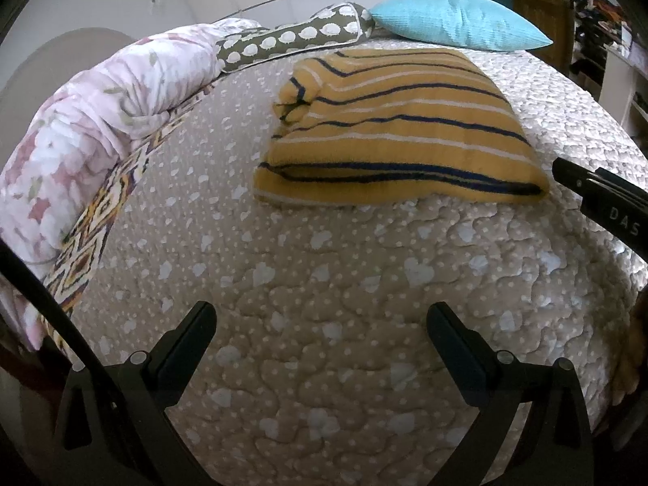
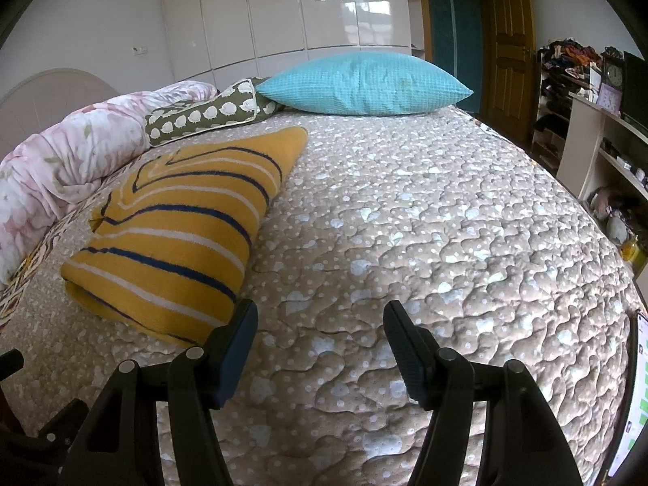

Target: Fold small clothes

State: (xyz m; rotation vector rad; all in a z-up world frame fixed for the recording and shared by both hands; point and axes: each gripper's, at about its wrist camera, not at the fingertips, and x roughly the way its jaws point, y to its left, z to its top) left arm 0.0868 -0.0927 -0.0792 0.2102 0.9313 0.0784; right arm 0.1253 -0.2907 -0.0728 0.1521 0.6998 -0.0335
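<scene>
Resting on quilt: folded yellow striped garment (image 1: 401, 133), lying on the beige quilted bedspread (image 1: 324, 283)
Left gripper (image 1: 322, 324): jaws apart, empty
Right gripper (image 2: 320, 324): jaws apart, empty, beside garment

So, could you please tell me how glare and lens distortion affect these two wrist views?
Left wrist view: fisheye bulges the quilted bedspread into a dome, corners vignetted black; the striped garment stays sharp. Right wrist view: same bulge, window glare on the glossy wardrobe doors, and bright sheen on the bedspread's right side.

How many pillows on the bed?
2: a turquoise pillow at the far edge, and a sheep-print pillow left of it, touching it, beside the floral duvet. Others may be hidden.
</scene>
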